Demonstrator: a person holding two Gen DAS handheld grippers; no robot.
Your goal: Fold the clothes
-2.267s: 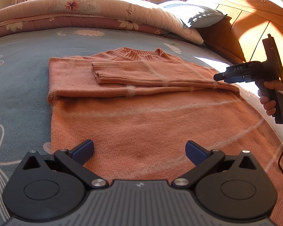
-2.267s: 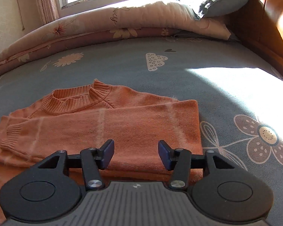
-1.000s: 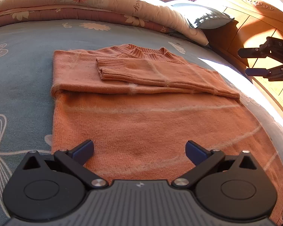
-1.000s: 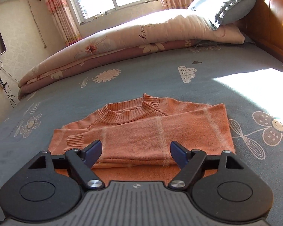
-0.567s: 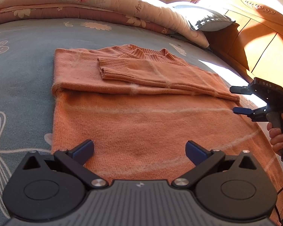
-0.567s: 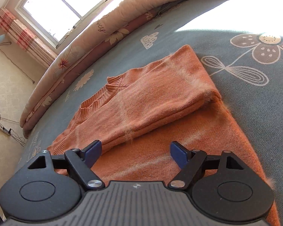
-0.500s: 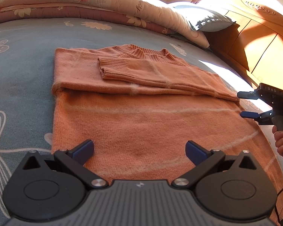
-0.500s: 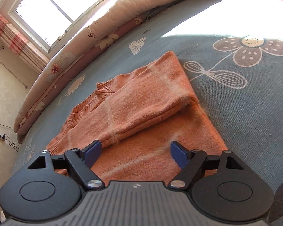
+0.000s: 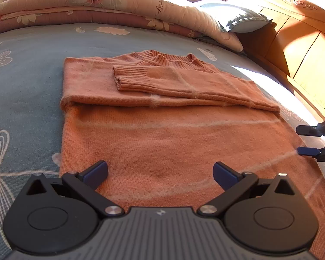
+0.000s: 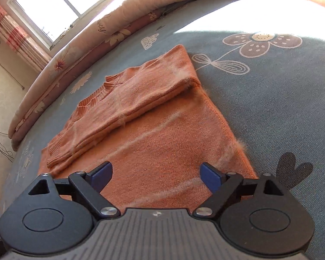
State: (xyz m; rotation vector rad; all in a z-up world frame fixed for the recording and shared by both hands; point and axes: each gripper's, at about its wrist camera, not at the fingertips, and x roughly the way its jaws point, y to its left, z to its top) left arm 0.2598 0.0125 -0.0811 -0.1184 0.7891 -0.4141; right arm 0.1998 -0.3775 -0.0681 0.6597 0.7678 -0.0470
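One orange knit sweater point(image 9: 162, 134) lies flat on the bed point(image 9: 28, 69), over a blue-grey sheet printed with pale flowers; its two sleeves are folded across the chest, one ribbed cuff point(image 9: 130, 78) lying on top just below the ribbed collar point(image 9: 169, 59), and the lower body spreads toward the cameras. The left claw point(image 9: 160, 172) hovers above the hem area with both blue-tipped fingers spread wide, grasping nothing. The right claw point(image 10: 156, 174) is likewise released, its two fingers wide apart above the sweater's lower right portion, near the side edge where knit meets sheet; in the left wrist view the same claw point(image 9: 307, 139) shows at the right border, one finger above the other, just beside the sweater's edge, and whether the lower tip touches the knit cannot be told. Along the far side of the bed lies one rolled floral quilt point(image 9: 101, 2), with one grey pillow point(image 9: 238, 18) resting at its end against the wooden headboard point(image 9: 303, 49). One window point(image 10: 60, 6) with striped pink curtains point(image 10: 17, 39) lets sun fall across the sheet
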